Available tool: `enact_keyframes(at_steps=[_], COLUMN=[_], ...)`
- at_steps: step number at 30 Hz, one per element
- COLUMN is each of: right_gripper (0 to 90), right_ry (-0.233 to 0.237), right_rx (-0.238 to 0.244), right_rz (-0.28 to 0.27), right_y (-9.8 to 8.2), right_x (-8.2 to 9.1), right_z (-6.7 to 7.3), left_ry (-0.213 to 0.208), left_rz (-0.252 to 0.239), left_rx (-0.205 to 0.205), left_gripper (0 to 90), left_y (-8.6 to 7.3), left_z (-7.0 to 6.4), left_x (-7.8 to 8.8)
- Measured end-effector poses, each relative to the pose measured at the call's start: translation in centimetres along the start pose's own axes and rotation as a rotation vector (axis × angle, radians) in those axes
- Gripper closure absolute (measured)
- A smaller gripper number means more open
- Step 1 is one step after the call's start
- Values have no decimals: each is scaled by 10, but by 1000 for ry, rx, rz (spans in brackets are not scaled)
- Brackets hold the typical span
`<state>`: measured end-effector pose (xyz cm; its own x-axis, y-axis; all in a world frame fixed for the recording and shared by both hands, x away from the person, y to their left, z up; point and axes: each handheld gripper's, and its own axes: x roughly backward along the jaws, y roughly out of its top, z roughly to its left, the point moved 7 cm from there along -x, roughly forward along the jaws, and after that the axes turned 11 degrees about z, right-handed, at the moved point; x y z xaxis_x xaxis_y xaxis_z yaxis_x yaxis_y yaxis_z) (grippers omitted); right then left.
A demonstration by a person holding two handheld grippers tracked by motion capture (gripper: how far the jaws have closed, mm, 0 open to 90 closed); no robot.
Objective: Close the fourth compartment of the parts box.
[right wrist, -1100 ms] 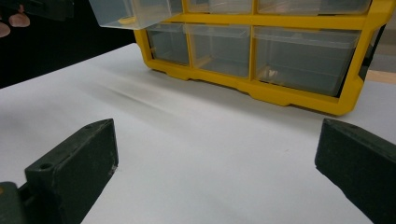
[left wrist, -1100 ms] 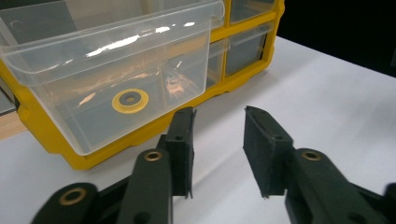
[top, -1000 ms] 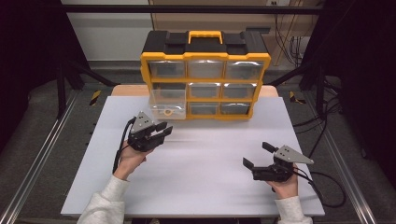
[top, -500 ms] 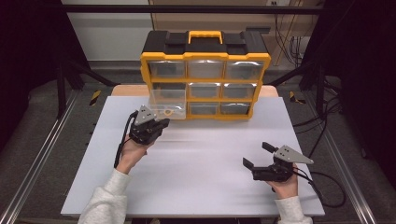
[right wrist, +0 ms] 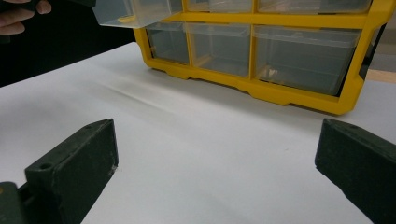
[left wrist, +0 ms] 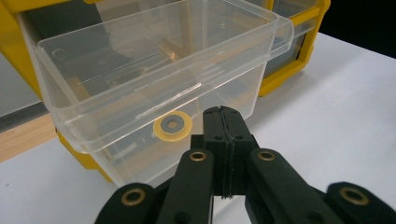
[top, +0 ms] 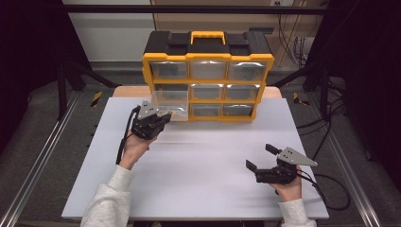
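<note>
In the high view, the yellow organiser [top: 208, 75] is seen at the tabletop's far edge, its clear drawer [top: 171, 105] pulled out at the left, and the left gripper [top: 158, 124] is held just before it.

In the left gripper view, its jaws are pressed together on nothing; a yellow ring [left wrist: 172, 126] lies in the drawer. No writing can be read.

In the right gripper view, the right gripper [right wrist: 219, 154] is spread wide over the bare tabletop [right wrist: 205, 140].

The pulled-out drawer [top: 169, 101] juts over the table [top: 198, 189] (bare white) ahead.
</note>
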<state>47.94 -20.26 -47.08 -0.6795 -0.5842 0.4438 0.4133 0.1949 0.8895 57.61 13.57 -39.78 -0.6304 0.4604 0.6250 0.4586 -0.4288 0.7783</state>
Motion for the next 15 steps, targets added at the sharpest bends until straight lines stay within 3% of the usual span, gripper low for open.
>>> enact_keyframes(at_steps=[15], right_gripper=[0], right_ry=[1], right_rx=[-3], right_rz=[1], right_y=[0], right_x=[0], right_z=[0], left_ry=[4], left_rz=[-5], left_rx=[8], left_gripper=[894], left_y=[9], left_z=[8], left_x=[-3])
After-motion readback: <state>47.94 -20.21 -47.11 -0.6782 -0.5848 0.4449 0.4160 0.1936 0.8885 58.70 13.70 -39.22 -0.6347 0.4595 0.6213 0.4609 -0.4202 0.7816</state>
